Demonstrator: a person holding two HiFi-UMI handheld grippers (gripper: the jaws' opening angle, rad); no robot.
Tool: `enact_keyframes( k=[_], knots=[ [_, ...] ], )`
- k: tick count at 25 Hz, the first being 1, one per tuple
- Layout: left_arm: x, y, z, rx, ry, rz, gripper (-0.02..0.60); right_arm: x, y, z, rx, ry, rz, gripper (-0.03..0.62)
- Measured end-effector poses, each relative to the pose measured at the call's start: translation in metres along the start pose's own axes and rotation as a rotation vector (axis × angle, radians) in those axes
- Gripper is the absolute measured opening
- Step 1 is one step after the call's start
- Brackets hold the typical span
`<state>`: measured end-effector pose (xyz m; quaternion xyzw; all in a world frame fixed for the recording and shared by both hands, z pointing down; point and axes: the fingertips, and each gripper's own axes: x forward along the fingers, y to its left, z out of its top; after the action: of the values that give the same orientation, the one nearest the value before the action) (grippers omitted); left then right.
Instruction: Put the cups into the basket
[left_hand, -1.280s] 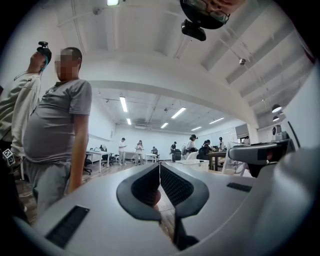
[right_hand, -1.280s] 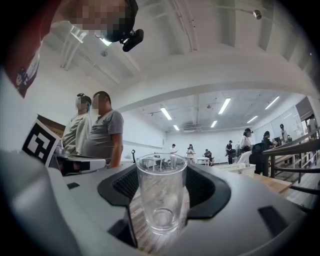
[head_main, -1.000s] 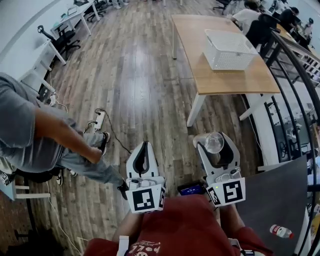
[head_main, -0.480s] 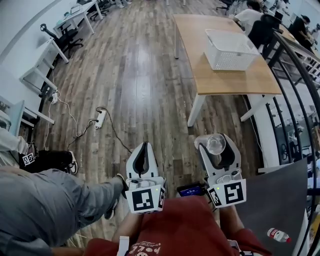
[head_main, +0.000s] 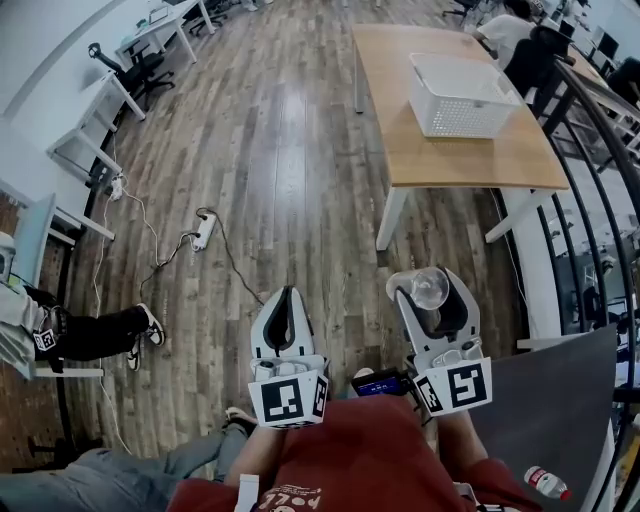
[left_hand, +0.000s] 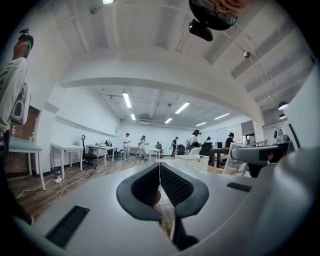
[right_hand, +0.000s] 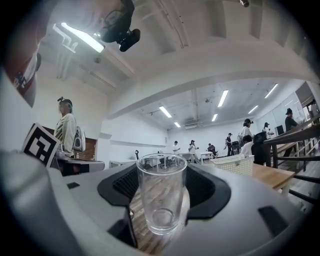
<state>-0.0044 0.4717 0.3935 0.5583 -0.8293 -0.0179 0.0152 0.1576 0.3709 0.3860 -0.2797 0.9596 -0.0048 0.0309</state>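
A clear glass cup (head_main: 429, 287) stands upright between the jaws of my right gripper (head_main: 428, 284), which is shut on it; in the right gripper view the cup (right_hand: 161, 195) fills the gap between the dark pads. My left gripper (head_main: 288, 294) hangs beside it, shut, with nothing in it; its tips (left_hand: 159, 168) meet in the left gripper view. Both grippers are held over the wooden floor, close to my body. The white basket (head_main: 460, 97) sits far ahead on a wooden table (head_main: 450, 160) and looks empty. It also shows small in both gripper views: basket (right_hand: 232, 164), basket (left_hand: 192, 161).
A power strip with cables (head_main: 204, 232) lies on the floor at left. A person's leg (head_main: 95, 335) stretches in from the left edge. White desks and a chair (head_main: 135, 70) line the far left. A black railing (head_main: 590, 130) runs along the right. A bottle (head_main: 545, 482) lies at lower right.
The person in grey at the left has moved back and down, out of most of the view. Both grippers and the cup have kept their places.
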Motion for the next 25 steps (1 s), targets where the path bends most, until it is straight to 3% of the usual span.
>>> enact_keyframes(
  k=[11,25],
  knots=[
    [-0.001,-0.028,-0.020,-0.009,0.050,0.012,0.009,-0.021,-0.031,-0.019,0.037,0.034,-0.006,0.282],
    [0.054,-0.038,-0.019,-0.049,0.018,-0.107,0.009,0.008,-0.052,-0.014,-0.014,0.039,-0.079,0.282]
  ],
)
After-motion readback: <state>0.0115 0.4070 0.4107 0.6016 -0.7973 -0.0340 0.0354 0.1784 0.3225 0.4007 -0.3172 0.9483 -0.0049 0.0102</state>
